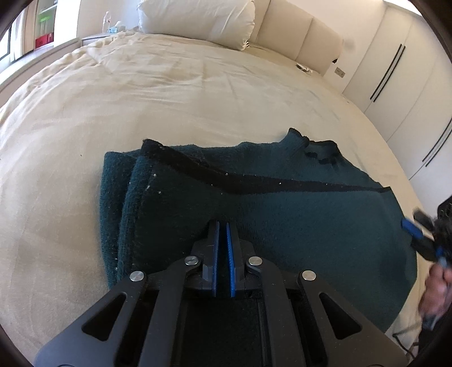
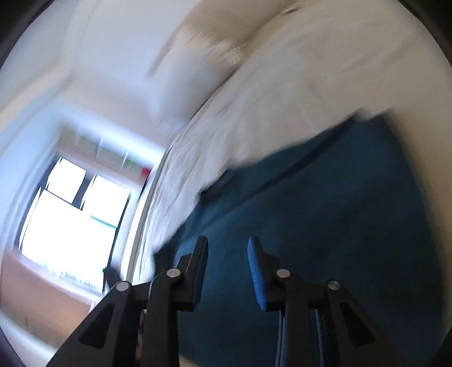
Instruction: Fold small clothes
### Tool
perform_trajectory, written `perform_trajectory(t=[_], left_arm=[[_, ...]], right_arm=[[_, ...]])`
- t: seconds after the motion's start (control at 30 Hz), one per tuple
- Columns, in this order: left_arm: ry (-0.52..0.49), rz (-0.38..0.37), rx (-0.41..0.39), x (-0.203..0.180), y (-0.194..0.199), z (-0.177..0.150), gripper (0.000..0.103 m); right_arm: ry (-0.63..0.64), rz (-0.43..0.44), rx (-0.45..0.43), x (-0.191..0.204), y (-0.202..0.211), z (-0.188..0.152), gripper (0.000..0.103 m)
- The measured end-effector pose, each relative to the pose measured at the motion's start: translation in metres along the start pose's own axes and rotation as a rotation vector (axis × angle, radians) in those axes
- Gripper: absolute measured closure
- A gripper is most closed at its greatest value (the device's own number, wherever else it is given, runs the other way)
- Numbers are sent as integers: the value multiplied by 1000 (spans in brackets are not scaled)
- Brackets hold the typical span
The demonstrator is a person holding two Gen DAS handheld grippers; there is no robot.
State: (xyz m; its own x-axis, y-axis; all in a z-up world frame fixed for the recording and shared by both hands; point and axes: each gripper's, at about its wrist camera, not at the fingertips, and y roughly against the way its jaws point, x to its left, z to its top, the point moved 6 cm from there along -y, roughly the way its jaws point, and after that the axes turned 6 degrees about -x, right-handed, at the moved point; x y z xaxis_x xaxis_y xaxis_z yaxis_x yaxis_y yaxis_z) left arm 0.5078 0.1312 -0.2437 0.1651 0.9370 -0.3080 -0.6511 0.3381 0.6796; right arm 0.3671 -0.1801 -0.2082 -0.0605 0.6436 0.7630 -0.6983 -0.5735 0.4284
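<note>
Left tongs [image 1: 222, 225] clenched, blue pads nearly touching, tips at a raised ridge of the dark teal garment [image 1: 254, 197]; cannot tell whether a pinch of cloth sits between them. Right tongs [image 2: 227, 245] released, jaws well apart, hovering over the same teal cloth [image 2: 325, 225], nothing held; that view heavily blurred.

Directly under and ahead of the left tongs: garment lying on the bed [image 1: 141, 98], near the closest edge, partly folded, with a doubled layer stacked to the left of the tongs and a black stripe [image 1: 254, 185] running across beyond the tips. Neck opening, or something like it, at the far right corner.

Thick fleecy knit, likely soft, limp and light, not slippery; should crease willingly yet sag wherever unsupported. Best taken at an edge or corner, both layers together, rather than mid-panel.

Further off, only wrinkled cream bedding, nothing barring a fold. Beyond that, a white pillow [image 1: 197, 19] and padded headboard [image 1: 305, 36]; wardrobe doors [image 1: 409, 93] far right, window ledge far left.
</note>
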Motion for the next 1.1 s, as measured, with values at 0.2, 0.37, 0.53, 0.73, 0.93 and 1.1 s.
perform_trajectory(t=[0.2, 0.37, 0.53, 0.73, 0.93, 1.1], left_arm=[[-8, 1, -3, -2, -2, 0, 97], [-15, 4, -8, -2, -3, 0, 97], [-7, -3, -12, -1, -2, 1, 97], [66, 16, -34, -2, 41, -3, 97], [123, -46, 31, 8, 65, -50, 97], [221, -59, 29, 39, 100, -69, 97]], right_arm=[[3, -6, 120, -13, -27, -36, 84], [-93, -59, -22, -54, 23, -18, 90], [-179, -189, -161, -93, 78, 8, 82], [-42, 11, -74, -8, 76, -18, 46], [-3, 18, 165, -3, 21, -70, 50], [-133, -78, 37, -54, 69, -48, 60]])
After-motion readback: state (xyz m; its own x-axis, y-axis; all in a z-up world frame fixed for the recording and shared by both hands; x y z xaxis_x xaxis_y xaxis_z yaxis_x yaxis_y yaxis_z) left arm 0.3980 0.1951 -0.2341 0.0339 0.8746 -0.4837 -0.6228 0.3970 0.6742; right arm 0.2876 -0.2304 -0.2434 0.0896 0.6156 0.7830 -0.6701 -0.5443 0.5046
